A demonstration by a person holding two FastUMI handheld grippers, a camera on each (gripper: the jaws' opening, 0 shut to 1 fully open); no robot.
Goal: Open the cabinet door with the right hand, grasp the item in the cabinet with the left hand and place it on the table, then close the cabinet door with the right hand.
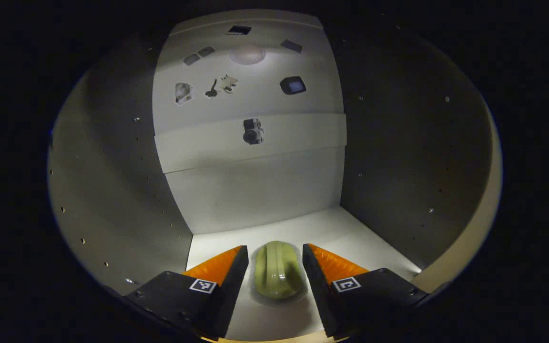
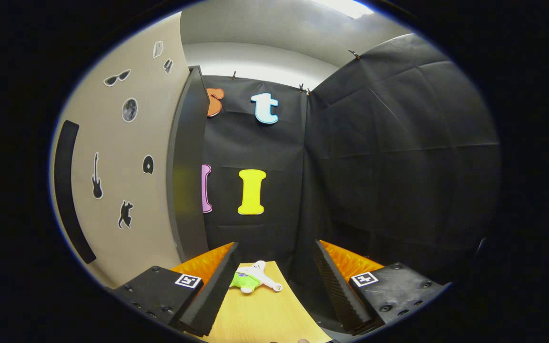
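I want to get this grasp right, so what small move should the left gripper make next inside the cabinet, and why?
Probably close the left gripper. Its fingers already sit on either side of the green item on the cabinet floor, with a gap showing on each side, so nothing is gripped yet. In the right gripper view the cabinet door stands swung open, so lifting out could follow.

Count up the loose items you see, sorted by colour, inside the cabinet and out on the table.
Olive green: 1, the rounded item on the cabinet floor, between the left gripper fingers.
White and bright green: 1, the small toy on the table.
Total: 2
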